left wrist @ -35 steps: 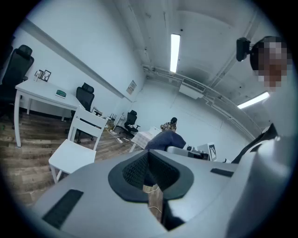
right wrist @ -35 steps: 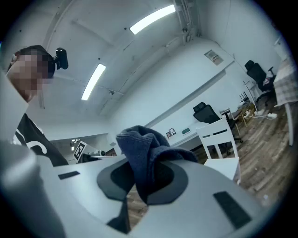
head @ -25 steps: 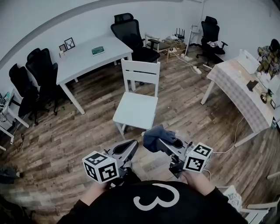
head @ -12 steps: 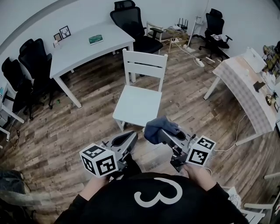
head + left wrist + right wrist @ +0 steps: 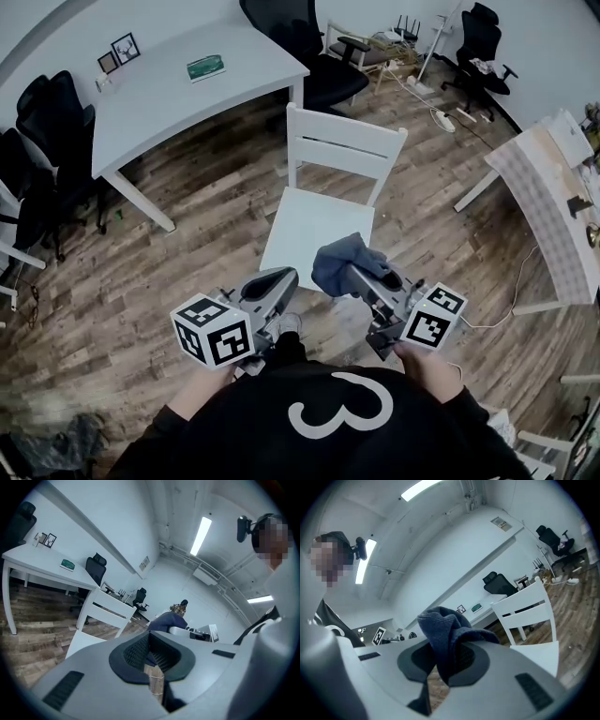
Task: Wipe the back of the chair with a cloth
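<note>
Closer than a second ago, the chair [image 5: 319,230] stands just ahead of both grippers, its back [image 5: 345,150] on the far side. The right gripper [image 5: 352,275] has its jaws clamped on the dark blue cloth [image 5: 337,255], bunched over the seat's near edge. The left gripper [image 5: 284,278] has its jaws together, empty.

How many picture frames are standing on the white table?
2. Both stand at the white table's far left corner: a larger frame and a smaller frame beside it. None seems hidden.
</note>
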Motion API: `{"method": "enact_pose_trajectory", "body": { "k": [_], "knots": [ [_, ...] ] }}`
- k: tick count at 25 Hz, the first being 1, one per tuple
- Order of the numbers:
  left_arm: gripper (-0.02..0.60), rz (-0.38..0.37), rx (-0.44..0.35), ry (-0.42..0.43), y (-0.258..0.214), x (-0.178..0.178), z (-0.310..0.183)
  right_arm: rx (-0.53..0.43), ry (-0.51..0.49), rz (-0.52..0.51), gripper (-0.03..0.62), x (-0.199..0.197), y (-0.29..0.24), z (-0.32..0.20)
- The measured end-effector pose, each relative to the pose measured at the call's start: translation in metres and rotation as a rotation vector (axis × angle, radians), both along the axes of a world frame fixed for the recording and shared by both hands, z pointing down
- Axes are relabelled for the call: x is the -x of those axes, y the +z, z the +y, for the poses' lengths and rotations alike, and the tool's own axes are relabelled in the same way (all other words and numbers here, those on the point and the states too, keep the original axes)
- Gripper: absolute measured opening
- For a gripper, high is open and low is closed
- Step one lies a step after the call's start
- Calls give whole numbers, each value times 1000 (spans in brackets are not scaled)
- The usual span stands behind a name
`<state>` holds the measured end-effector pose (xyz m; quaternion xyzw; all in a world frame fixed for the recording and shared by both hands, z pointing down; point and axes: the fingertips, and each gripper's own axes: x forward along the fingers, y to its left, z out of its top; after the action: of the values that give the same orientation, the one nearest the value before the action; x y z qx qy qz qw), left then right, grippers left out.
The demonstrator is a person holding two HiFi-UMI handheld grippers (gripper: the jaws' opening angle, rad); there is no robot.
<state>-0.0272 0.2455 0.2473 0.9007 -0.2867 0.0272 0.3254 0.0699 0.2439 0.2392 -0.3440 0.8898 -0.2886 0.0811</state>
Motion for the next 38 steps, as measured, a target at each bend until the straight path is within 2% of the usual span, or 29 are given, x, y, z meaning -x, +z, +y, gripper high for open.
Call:
{"method": "enact_pose_trajectory", "body": {
  "k": [5,10,15,19,27,38],
  "knots": [
    [14,-12,25,11,6,34,-86,25,43,17,48,26,2,-83],
    [14,-17,45,21,14,49,-144,48,82,38,48,35,10,-134],
    [14,-25,70,38,33,45,-182,70,111,54,48,31,27,-173],
    [14,-28,107,37,44,34,-204,92,117,24,48,23,34,-202],
    [14,-38,108,0,42,16,-261,96,132,16,48,-1,34,-274],
    [14,-73,188,-58,70,11,-307,71,119,110,48,-6,61,-359]
  ]
}}
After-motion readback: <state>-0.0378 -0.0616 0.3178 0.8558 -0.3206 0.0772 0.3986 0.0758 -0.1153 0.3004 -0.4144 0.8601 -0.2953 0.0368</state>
